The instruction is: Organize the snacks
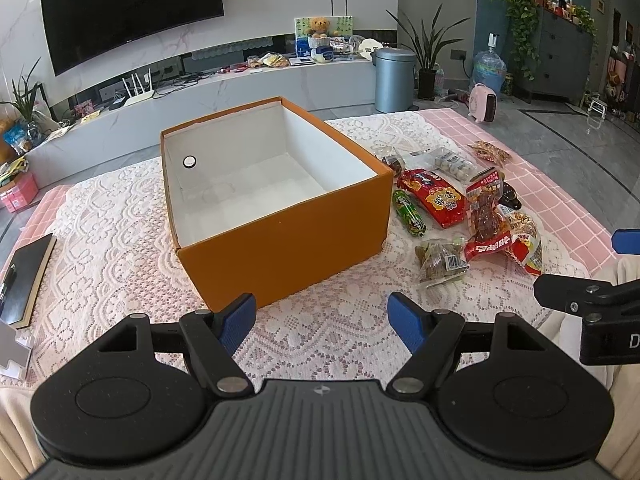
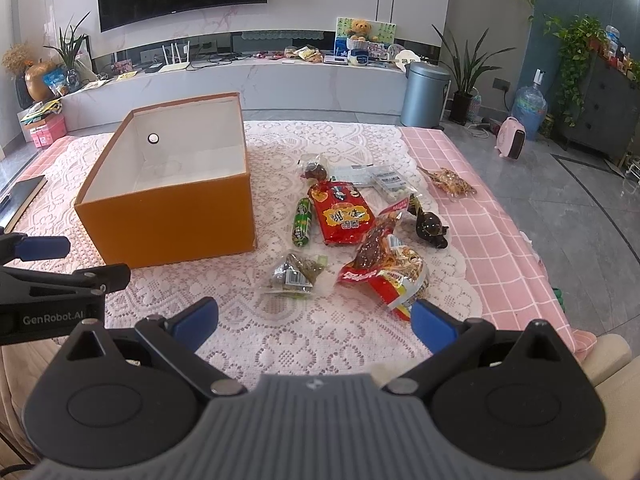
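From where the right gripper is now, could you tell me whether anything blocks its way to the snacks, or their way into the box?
Nothing visible does. The right gripper, jaws open, faces bare lace before the snack pile. The orange box beside the pile is open-topped, with nothing visible inside.

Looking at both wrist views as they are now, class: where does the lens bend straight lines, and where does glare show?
Left wrist view: the TV bows strongly and the orange box splays; glare lies on the grey floor. Right wrist view: the console shelf curves gently, and the floor shines at right.
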`<state>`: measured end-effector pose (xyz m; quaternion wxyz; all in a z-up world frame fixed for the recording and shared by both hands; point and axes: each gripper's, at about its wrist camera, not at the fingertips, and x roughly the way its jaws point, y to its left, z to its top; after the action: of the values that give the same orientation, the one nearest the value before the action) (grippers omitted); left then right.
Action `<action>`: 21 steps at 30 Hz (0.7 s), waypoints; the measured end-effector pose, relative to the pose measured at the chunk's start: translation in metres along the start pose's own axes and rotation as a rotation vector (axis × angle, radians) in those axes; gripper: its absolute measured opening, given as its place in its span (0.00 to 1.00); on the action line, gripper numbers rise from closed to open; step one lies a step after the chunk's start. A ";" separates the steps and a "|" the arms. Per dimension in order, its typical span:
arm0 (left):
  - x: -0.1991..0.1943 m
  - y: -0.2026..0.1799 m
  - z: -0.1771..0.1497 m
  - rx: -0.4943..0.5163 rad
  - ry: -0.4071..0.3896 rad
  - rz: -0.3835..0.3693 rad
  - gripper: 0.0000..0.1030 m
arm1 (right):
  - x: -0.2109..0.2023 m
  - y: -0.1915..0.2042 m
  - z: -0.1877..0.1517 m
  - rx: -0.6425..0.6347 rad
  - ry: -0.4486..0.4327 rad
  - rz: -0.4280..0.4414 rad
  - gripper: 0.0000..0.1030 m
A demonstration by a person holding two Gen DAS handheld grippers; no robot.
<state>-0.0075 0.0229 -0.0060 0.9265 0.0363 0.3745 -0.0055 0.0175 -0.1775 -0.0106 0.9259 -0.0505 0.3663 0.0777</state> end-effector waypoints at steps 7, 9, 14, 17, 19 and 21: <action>0.002 0.000 -0.002 0.001 0.007 -0.009 0.85 | 0.002 0.001 -0.001 0.001 0.007 0.001 0.97; 0.002 0.000 -0.002 0.002 0.011 -0.020 0.83 | 0.003 0.001 -0.001 0.004 0.009 0.002 0.97; 0.005 -0.003 -0.002 0.011 0.018 -0.053 0.79 | 0.005 -0.005 -0.003 0.005 -0.009 0.025 0.97; 0.009 -0.006 -0.002 0.007 0.032 -0.103 0.68 | 0.009 -0.014 -0.007 0.012 -0.024 0.028 0.96; 0.012 -0.008 -0.002 0.006 0.046 -0.152 0.59 | 0.014 -0.022 -0.009 0.029 -0.017 0.025 0.96; 0.017 -0.012 -0.002 0.010 0.064 -0.194 0.47 | 0.019 -0.031 -0.010 0.047 -0.010 0.024 0.89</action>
<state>0.0028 0.0114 -0.0201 0.9090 0.0048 0.4056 -0.0958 0.0301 -0.2072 -0.0302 0.9275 -0.0239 0.3642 0.0804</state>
